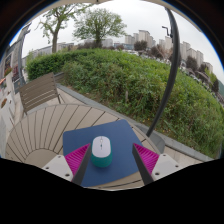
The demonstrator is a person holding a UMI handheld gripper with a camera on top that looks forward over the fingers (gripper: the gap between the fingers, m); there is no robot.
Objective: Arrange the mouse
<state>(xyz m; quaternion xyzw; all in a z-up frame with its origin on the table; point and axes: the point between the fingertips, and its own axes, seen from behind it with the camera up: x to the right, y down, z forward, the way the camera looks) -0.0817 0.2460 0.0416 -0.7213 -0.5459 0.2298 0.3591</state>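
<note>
The near end of the mouse (101,152) is cut off between the fingers of the hand-held gripper (110,160). The mat (115,140) front edge is hidden likewise. Distant buildings (150,42) are too small to be resolved.

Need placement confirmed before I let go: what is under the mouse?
The mouse lies on a blue mat on the round slatted table, between the open gripper fingers. The mat beneath the mouse is hidden.

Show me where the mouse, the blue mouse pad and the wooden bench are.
mouse (101,151): gripper view, middle of its white top, between the open tongs.
blue mouse pad (118,136): gripper view, bare patch beyond the mouse.
wooden bench (38,92): gripper view, slatted seat, beyond the table.
</note>
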